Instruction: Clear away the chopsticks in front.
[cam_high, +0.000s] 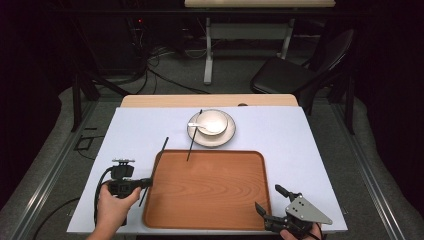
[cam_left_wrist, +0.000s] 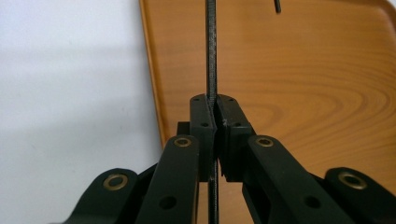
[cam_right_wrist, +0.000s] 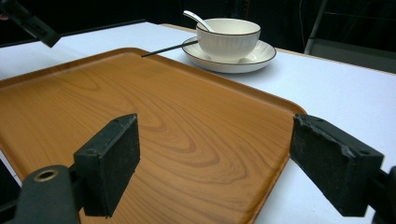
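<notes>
My left gripper sits at the left rim of the wooden tray, shut on a thin black chopstick. That chopstick lies along the tray's left edge. A second black chopstick leans from the white plate down onto the tray's far edge. On the plate stands a white bowl with a white spoon in it. My right gripper is open over the tray's near right corner, nothing between its pads.
A white cloth covers the table, with a bare strip of wood along the far edge. Behind the table stand a black chair and another table's legs. Cables lie on the floor at the left.
</notes>
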